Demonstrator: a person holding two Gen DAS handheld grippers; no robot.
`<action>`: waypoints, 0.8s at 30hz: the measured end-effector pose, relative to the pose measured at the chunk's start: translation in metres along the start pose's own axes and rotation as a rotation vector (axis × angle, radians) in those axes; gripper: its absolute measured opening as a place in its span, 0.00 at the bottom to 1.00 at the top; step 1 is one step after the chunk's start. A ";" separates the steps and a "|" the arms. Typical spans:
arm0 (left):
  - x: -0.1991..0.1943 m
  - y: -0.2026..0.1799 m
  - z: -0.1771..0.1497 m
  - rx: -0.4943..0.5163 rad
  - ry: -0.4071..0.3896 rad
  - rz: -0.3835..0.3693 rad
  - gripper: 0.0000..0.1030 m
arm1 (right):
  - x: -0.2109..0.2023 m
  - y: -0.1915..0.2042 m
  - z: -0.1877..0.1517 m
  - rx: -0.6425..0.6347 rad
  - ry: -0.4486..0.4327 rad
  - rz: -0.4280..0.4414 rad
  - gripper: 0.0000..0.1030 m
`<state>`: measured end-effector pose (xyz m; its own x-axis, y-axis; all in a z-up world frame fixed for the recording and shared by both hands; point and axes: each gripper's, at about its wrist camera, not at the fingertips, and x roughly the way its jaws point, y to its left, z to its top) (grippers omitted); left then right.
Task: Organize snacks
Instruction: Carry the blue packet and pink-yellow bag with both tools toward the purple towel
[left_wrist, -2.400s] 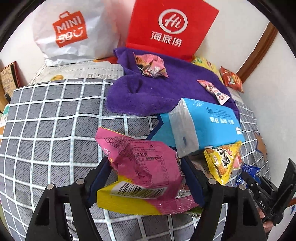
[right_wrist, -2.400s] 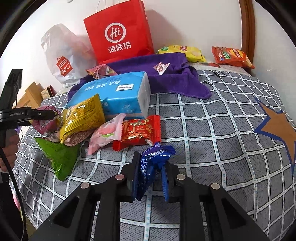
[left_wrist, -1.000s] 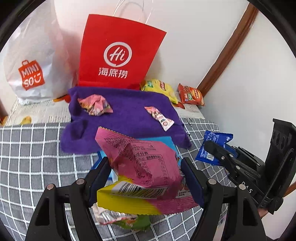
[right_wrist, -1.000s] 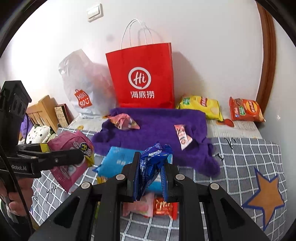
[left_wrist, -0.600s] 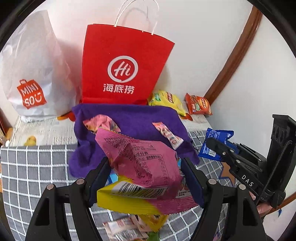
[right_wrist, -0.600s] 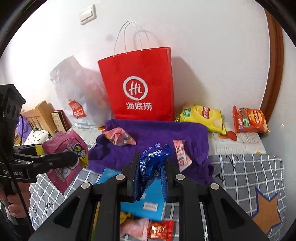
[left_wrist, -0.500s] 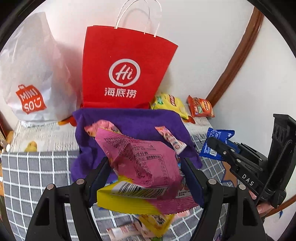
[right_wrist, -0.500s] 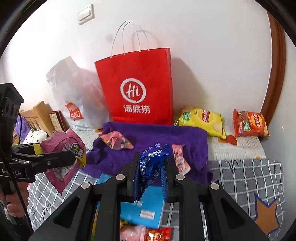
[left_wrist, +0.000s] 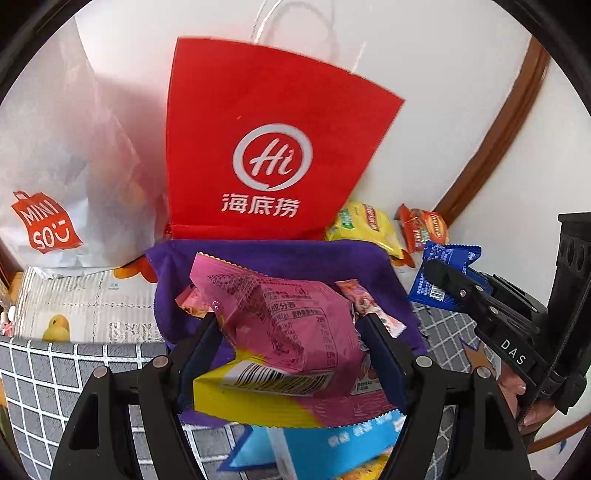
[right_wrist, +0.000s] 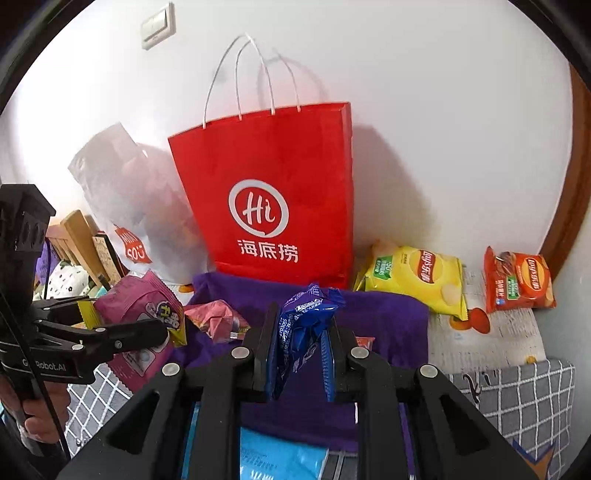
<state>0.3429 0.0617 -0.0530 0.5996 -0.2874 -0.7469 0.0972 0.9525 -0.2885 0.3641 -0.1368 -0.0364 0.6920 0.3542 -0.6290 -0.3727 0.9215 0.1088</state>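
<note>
Now both snack packets are carried toward the purple towel in front of the red paper bag.

Left hand-held gripper pinches the pink-and-yellow snack pack across its width; right hand-held gripper is pressed together on the blue wafer packet. Both hang above the purple towel, where a crumpled pink wrapper and a small candy stick already lie. A good placement probably lowers each packet onto bare towel, well apart from those, before the jaws spread, so nothing slides off toward the red paper bag.
</note>
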 end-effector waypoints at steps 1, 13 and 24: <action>0.004 0.004 0.000 -0.008 0.004 -0.002 0.73 | 0.005 -0.001 -0.001 -0.001 0.008 0.002 0.19; 0.045 0.048 -0.002 -0.082 0.076 0.005 0.73 | 0.067 -0.026 -0.020 0.015 0.138 0.022 0.19; 0.070 0.061 -0.005 -0.103 0.168 0.011 0.74 | 0.098 -0.029 -0.039 -0.021 0.258 0.060 0.19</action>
<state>0.3868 0.0995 -0.1260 0.4579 -0.2975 -0.8377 0.0045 0.9431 -0.3325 0.4187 -0.1352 -0.1313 0.4890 0.3528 -0.7978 -0.4228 0.8958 0.1371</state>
